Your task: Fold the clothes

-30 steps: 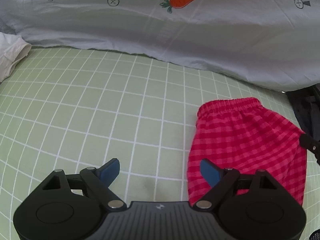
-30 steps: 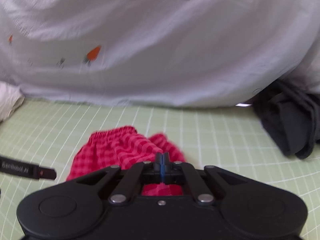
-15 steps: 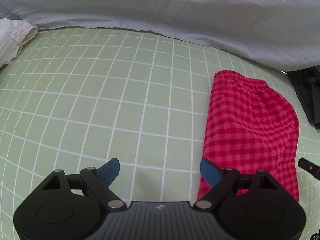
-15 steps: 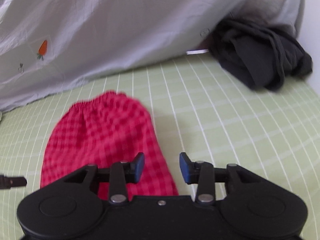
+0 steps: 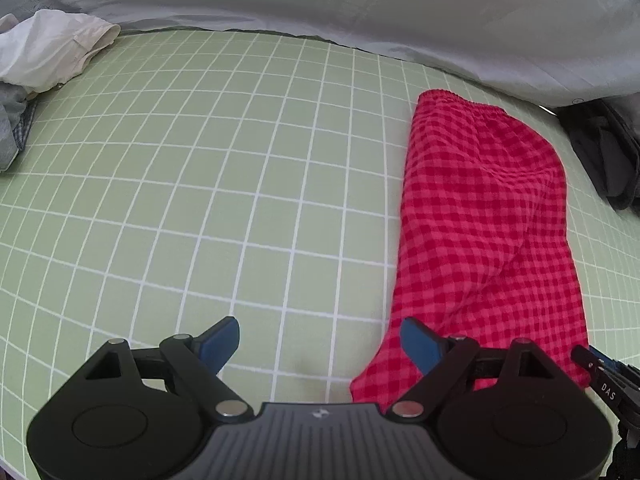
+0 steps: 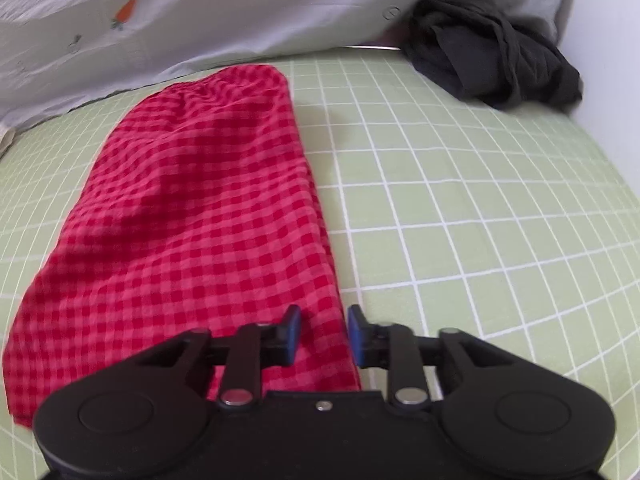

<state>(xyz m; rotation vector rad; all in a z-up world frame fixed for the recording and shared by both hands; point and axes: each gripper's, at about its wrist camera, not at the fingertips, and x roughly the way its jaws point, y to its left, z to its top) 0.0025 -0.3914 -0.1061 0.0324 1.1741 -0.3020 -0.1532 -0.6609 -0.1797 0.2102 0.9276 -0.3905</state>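
Red checked shorts (image 5: pixel 484 216) lie flat and folded lengthwise on the green grid sheet (image 5: pixel 224 184), elastic waistband at the far end. My left gripper (image 5: pixel 320 340) is open and empty, just left of the shorts' near end. In the right wrist view the shorts (image 6: pixel 192 216) fill the left half. My right gripper (image 6: pixel 323 328) is open, a narrow gap between the pads, over the shorts' near right edge, holding nothing.
A pale grey duvet with carrot prints (image 5: pixel 400 8) lies along the far edge. White clothes (image 5: pixel 52 52) are heaped at the far left. A dark garment (image 6: pixel 492 56) is heaped at the far right, also seen in the left wrist view (image 5: pixel 604 152).
My right gripper has opened and let go of the shorts, which now lie flat and stretched out. Both grippers have pulled back toward the near end.
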